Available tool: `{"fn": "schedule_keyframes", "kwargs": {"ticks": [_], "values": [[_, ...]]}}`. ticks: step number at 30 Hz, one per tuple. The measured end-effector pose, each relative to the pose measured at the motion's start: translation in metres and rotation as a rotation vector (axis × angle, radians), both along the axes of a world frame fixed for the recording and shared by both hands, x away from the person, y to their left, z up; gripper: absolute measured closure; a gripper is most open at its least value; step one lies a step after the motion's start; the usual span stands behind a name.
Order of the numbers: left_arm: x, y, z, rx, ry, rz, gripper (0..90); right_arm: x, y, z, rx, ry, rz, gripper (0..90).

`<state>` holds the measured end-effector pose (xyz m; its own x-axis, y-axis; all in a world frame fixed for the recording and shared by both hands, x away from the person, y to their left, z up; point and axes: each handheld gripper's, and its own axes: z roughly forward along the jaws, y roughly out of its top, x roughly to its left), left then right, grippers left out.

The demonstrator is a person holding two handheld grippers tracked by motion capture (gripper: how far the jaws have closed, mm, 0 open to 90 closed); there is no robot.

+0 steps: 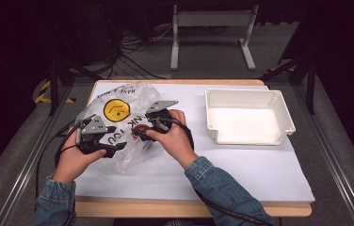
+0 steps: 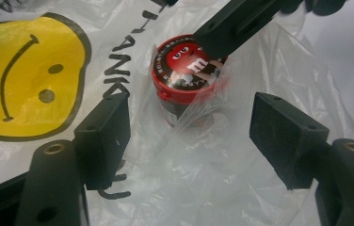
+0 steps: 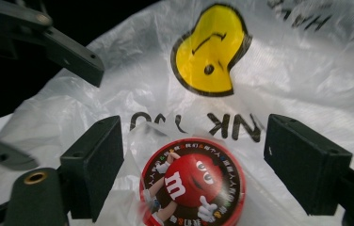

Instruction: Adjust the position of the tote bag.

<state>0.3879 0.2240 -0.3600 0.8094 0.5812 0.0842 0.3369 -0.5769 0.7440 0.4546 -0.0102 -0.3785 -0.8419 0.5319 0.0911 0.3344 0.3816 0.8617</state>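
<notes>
A small jar with a red M&M's lid [image 3: 191, 186] stands at the mouth of a clear plastic bag [image 1: 118, 101] printed with a yellow smiley [image 2: 20, 75] and black letters. Thin plastic drapes over part of the jar [image 2: 184, 75]. My right gripper [image 3: 198, 165] is open, its jaws standing either side of the lid with a gap at each pad. My left gripper [image 2: 194, 136] is open too, wide over the crumpled plastic, a little short of the jar. In the high view the left gripper [image 1: 115, 138] is at the bag's near edge and the right gripper [image 1: 138, 133] is at the jar [image 1: 141, 128].
A white rectangular bin [image 1: 248, 115] sits on the right half of the white table cover [image 1: 241, 174]. A white metal stand [image 1: 210, 28] is on the floor beyond the table, with dark cables beside it.
</notes>
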Motion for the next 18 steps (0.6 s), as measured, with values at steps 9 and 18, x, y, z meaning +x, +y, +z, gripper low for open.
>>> {"fn": "schedule_keyframes", "kwargs": {"ticks": [9,18], "values": [[0.001,-0.003,-0.004,0.034,0.036,-0.02,26.2,-0.005,0.018,-0.02,-0.087,0.017,-0.036,14.1],[0.002,-0.002,-0.006,0.035,0.04,-0.015,24.8,-0.005,0.024,-0.037,-0.165,0.015,-0.048,12.9]]}}
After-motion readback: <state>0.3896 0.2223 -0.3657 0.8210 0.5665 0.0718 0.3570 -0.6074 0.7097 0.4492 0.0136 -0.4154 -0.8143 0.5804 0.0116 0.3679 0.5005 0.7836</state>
